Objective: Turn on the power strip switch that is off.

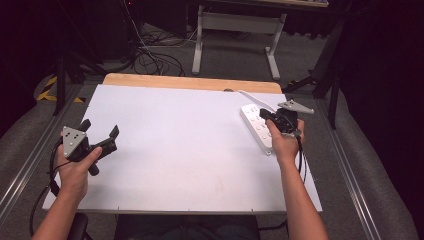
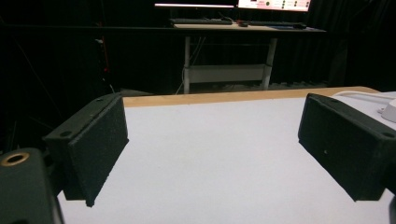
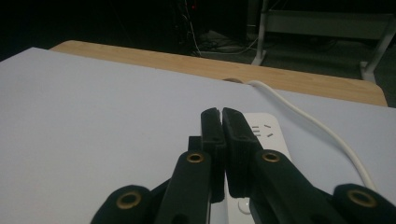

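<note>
While my right gripper [image 1: 266, 116] hangs over the white power strip [image 1: 256, 126], its two black jaws are pressed together with nothing between them; in the right gripper view I see the pads meet along a thin dark seam. That strip lies on the white table sheet [image 1: 180, 150] near its far right corner, running slantwise from the far edge back toward my right hand [image 1: 286, 142]. From the right gripper view the power strip [image 3: 267, 133] sits directly under and just beyond the closed jaw tips, its sockets showing to the right of them and a round button below them, partly hidden. Whether the tips touch the strip I cannot tell. Its white cable [image 3: 317, 126] curves away to the right and back to the wooden table edge [image 3: 299, 81].

My left gripper [image 1: 98, 134] is well apart from all this, at the sheet's left edge, jaws spread wide and holding nothing. Through the left gripper view I see only bare sheet between the two pads, with a corner of the strip [image 2: 390, 111] peeking past the right-hand pad.
</note>
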{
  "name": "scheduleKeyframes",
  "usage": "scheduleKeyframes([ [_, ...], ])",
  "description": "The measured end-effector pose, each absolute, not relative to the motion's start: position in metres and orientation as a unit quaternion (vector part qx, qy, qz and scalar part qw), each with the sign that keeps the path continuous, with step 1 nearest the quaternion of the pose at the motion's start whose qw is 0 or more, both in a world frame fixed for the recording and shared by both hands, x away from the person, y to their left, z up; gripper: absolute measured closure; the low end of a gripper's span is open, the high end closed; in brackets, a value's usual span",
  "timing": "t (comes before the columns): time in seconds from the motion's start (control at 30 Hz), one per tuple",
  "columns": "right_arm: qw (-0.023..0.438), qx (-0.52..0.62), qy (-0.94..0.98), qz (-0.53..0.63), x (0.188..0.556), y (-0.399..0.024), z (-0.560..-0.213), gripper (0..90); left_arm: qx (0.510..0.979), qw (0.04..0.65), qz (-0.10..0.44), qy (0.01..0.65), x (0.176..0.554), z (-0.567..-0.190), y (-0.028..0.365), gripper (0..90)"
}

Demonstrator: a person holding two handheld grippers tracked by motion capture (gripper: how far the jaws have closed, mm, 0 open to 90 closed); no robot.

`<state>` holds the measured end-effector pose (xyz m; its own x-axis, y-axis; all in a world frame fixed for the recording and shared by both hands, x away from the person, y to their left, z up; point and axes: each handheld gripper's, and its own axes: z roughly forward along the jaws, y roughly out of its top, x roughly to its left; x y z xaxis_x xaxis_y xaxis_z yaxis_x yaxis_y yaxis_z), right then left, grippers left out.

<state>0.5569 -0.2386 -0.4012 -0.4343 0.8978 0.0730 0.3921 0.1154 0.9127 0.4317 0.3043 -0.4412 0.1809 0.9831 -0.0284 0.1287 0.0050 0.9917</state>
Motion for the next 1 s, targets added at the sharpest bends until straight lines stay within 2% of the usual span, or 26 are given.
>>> scheduleKeyframes([
  [0.27, 0.275, 0.452, 0.69, 0.494, 0.525, -0.247, -0.407, 89.0, 0.571, 0.516, 0.414, 0.487, 0.432, -0.441, 0.303, 9.0],
  [1.0, 0.307, 0.437, 0.669, 0.517, 0.477, -0.258, -0.408, 88.1, 0.569, 0.517, 0.413, 0.487, 0.432, -0.441, 0.304, 9.0],
])
